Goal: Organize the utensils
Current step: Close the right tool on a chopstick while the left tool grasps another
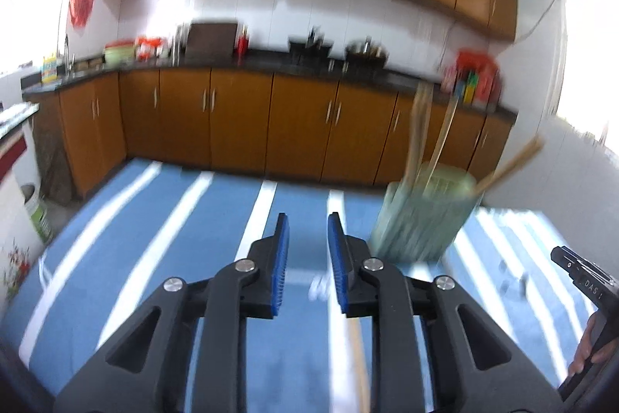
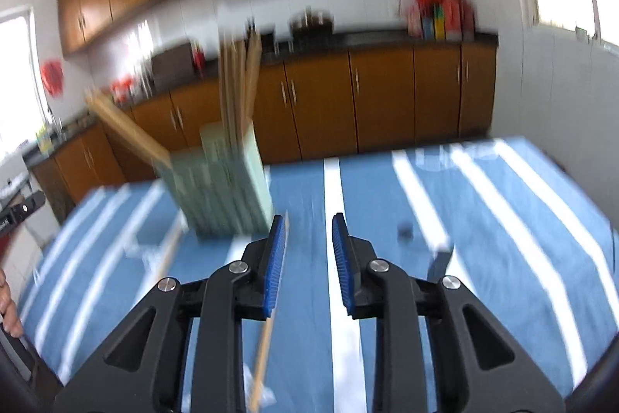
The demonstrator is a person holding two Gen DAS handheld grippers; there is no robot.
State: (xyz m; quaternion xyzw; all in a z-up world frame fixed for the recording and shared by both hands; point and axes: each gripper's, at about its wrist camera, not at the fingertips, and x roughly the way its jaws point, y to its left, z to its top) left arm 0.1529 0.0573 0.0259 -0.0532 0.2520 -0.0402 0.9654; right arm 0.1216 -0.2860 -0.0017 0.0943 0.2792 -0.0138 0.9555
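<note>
My left gripper [image 1: 307,250] and right gripper [image 2: 309,250] both gaped, held nothing. Loose chopstick [image 2: 263,351] lay under right gripper, lengthwise; holder [image 2: 220,188] ahead-left.

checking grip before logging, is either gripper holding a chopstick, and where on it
Nothing is held. The left gripper and right gripper are both open; a chopstick lies on the table below.

obstacle: green utensil holder [image 2: 220,184] with chopsticks [image 2: 238,84] sticking up, near table's far edge.
low clutter: loose chopstick [image 2: 265,343] lying on striped tablecloth [image 2: 483,239].
free room: right half of table.
</note>
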